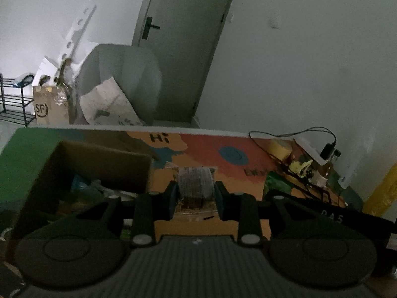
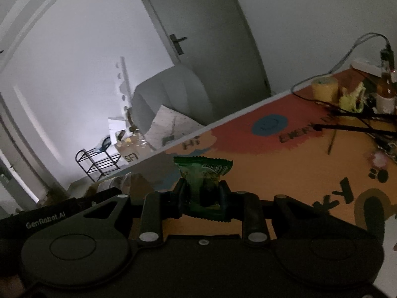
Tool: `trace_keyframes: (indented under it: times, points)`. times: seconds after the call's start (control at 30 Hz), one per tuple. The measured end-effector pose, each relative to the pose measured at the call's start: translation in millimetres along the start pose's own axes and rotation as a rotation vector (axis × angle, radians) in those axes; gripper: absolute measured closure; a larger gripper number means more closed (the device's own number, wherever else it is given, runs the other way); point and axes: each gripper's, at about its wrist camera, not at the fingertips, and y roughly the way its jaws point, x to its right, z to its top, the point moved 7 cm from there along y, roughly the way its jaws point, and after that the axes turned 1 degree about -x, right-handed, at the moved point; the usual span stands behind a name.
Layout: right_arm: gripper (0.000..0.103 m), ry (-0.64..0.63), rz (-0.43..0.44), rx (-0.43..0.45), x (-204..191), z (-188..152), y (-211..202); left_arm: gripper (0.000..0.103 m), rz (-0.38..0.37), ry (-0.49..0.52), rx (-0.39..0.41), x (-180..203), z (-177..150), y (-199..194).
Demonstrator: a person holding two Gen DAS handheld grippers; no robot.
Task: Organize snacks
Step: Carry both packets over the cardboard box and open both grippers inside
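**Both claws loaded, box at left**

Left claw (image 1: 196, 195): fingers clamped on a clear-wrapped snack packet (image 1: 196, 182), grey printed panel facing the camera, brown contents showing at its lower end. Packet held above the worktop (image 1: 248, 173), just right of the open cardboard box (image 1: 104, 164). Box sits on the worktop's left part; several wrapped items lie inside, too dark to identify.

Right claw (image 2: 202, 193): fingers closed on a green snack packet (image 2: 203, 173), crimped top edge upright, barcode strip visible near the top. Held over the orange area of the worktop (image 2: 285, 168).

Worktop covering is a coloured cartoon print, with "Hi" lettering and a blue smiley face (image 1: 233, 155). Far right corner: yellow tape roll (image 2: 323, 89), black cables (image 2: 352, 119), small cluttered items, indistinct.

Background: grey door (image 1: 183, 49), SF-marked carton (image 1: 50, 106) on the floor, black wire rack (image 1: 15, 104). Light is dim.
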Motion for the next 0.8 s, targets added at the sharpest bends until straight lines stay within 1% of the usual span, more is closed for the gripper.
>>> trace_keyframes:
  times: [0.23, 0.4, 0.8]
  points:
    - [0.077, -0.039, 0.051, 0.003, -33.5, -0.9, -1.7, 0.072, 0.047, -0.015, 0.029, -28.4, 6.9, -26.4]
    - [0.077, -0.065, 0.087, -0.012, -56.9, -5.3, 2.7, 0.072, 0.074, -0.031, 0.037, -48.7, 6.9, -40.5]
    - [0.077, -0.112, 0.142, -0.050, -101.4, -22.2, 8.6, 0.072, 0.118, -0.074, 0.024, -89.6, -3.8, -58.5]
